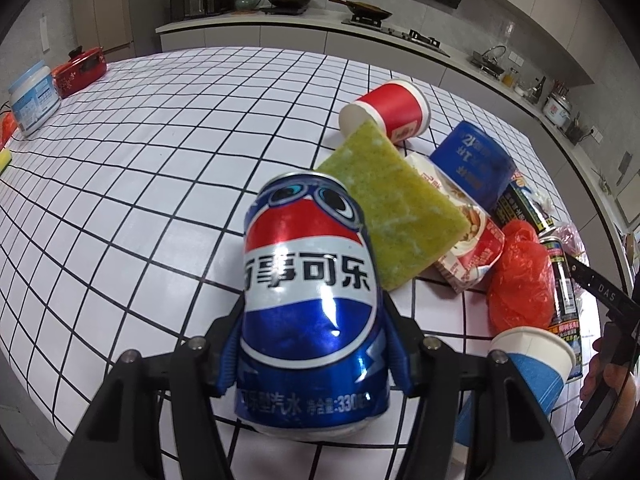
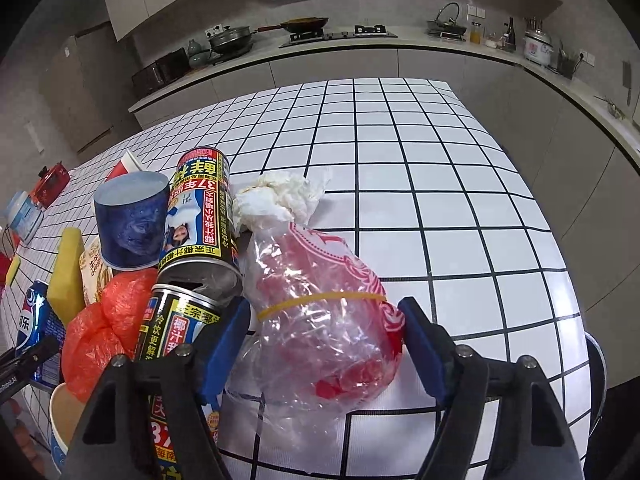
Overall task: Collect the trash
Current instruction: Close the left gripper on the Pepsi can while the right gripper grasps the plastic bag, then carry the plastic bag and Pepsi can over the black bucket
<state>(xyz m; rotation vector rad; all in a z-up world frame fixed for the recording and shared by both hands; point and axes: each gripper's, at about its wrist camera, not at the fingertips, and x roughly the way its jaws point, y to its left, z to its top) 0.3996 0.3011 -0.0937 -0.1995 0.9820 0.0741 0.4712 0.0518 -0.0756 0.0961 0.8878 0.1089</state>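
A blue, red and white Pepsi can [image 1: 312, 280] stands tilted on the checked table, and my left gripper [image 1: 312, 304] is shut on its lower sides with both blue pads pressed against it. In the right wrist view the same can [image 2: 36, 320] shows at the far left. A clear plastic bag with red print and a yellow rubber band [image 2: 324, 320], stuffed with white tissue [image 2: 276, 200] at its far end, lies between the fingers of my right gripper [image 2: 324, 306]. Both pads touch the bag's sides.
A trash pile sits between the grippers: green sponge [image 1: 392, 208], red paper cup [image 1: 392, 110], blue cup [image 2: 132, 220], snack carton [image 1: 468, 252], orange-red bag [image 2: 104, 328], two black drink cans [image 2: 200, 216], a paper cup [image 1: 532, 356]. A white tub [image 1: 32, 100] and red pot [image 1: 80, 72] stand far left.
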